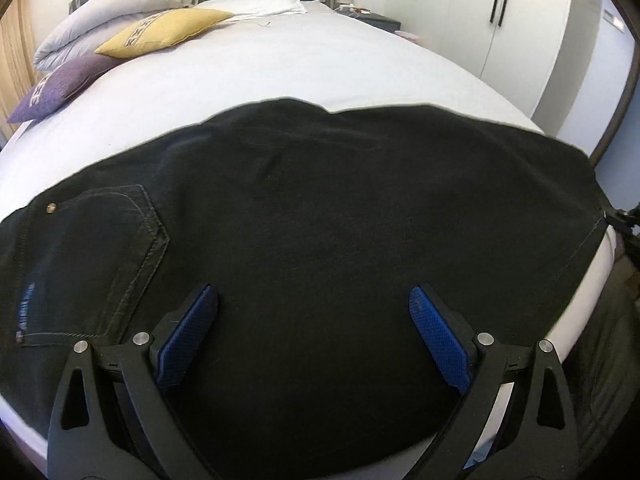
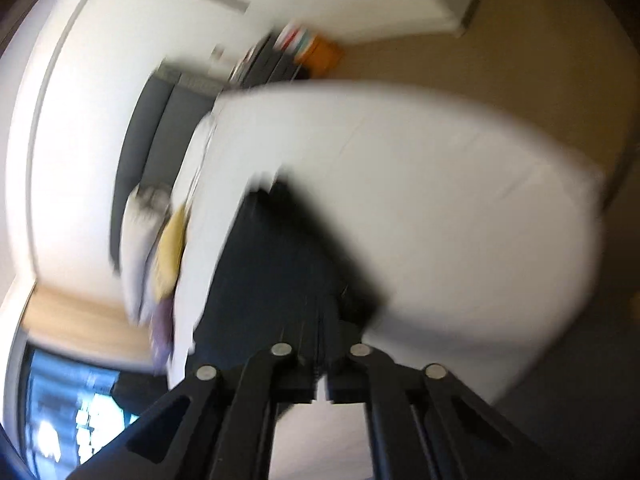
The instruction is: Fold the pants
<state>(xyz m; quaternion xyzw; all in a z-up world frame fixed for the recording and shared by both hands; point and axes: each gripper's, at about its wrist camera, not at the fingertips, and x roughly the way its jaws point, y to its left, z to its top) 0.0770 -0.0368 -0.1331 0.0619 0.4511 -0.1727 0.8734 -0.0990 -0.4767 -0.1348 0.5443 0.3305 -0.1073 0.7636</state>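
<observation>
The black denim pants (image 1: pixel 320 208) lie flat across the near edge of the white-sheeted bed (image 1: pixel 280 64); the left gripper (image 1: pixel 314 300) hovers released above them, the right gripper's (image 2: pixel 320 320) grip cannot be told through blur, so both should pinch matching edges evenly.

My bed (image 1: pixel 320 76) fills the left wrist view, its pale sheet smooth and bare through the middle. The black pants (image 1: pixel 320 208) lie flat across the near edge, from nine o'clock to three, back pocket (image 1: pixel 108 248) at nine. At eleven o'clock a yellow cushion (image 1: pixel 168 30) and a purple cushion (image 1: pixel 66 86) sit beside the stacked grey pillows (image 1: pixel 120 4), and a white pillow (image 1: pixel 256 4) lies at twelve.
</observation>
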